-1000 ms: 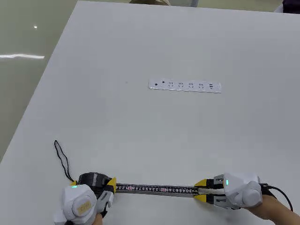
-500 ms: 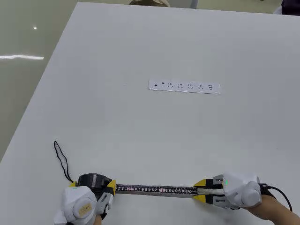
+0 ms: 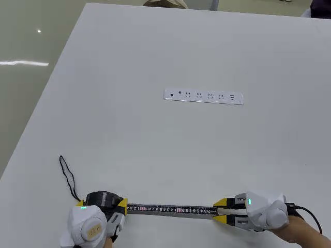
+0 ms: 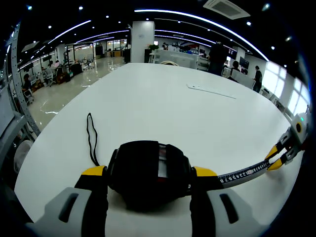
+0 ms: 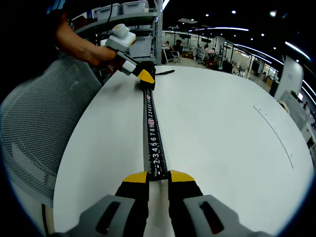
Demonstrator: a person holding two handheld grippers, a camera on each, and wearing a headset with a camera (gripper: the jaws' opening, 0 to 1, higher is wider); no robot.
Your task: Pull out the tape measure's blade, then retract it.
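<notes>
The left gripper is clamping the tape measure's case, anchoring it on the table well nearer the person than the power strip, while the right gripper, pinched shut on the blade tip, is keeping it stretched flat, likewise nearer than the strip

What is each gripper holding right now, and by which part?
The left gripper clamps the tape measure's case across its two sides. The right gripper pinches the drawn-out blade at its free end.
</notes>
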